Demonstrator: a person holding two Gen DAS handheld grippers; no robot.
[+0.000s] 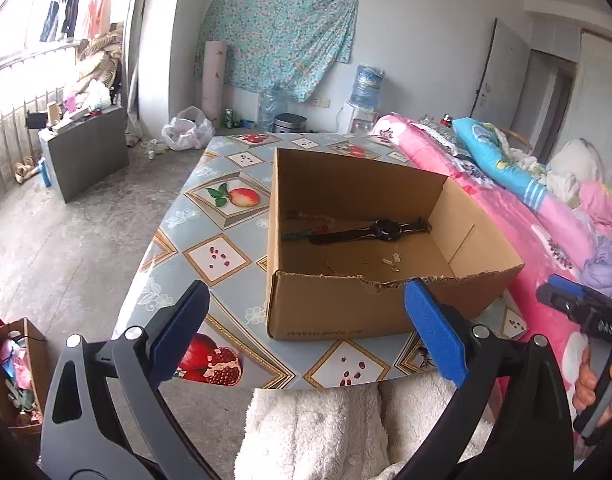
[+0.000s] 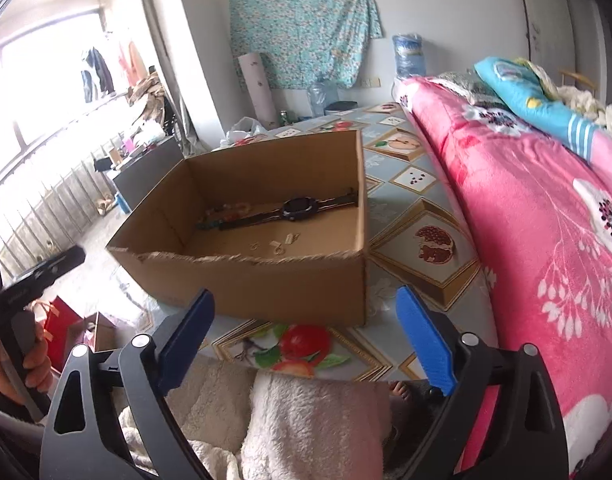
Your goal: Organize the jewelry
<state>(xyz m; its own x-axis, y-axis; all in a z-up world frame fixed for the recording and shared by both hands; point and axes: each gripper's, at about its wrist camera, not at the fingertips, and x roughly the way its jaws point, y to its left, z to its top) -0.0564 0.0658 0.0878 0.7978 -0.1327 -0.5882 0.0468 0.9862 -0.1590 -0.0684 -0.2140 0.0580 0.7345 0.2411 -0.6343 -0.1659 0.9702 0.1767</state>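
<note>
Presently, nearest the lens in the left wrist view, the left tongs [image 1: 304, 330] stand wide apart with nothing between the blue pads, above a white fleecy cloth [image 1: 314, 432] at the bottom of the frame. In the right wrist view the right tongs [image 2: 306, 336] are likewise spread, empty, over the same cloth.

Beyond them lies the worktop [image 1: 222, 248], covered in a fruit-print sheet. On it sits an open cardboard box [image 1: 338, 312] with a torn near rim, frame centre in both views.

Box contents: small gold pieces [image 1: 390, 261] on the floor toward the near side; a black watch [image 1: 384, 227] lying flat along the far wall, strap stretched out; a beaded piece [image 2: 230, 211] beside it at the far left corner, too blurred to tell more.

Right of the worktop, a bed with a pink floral blanket [image 2: 546, 216]. Far wall: a hanging turquoise patterned cloth [image 1: 282, 32].
</note>
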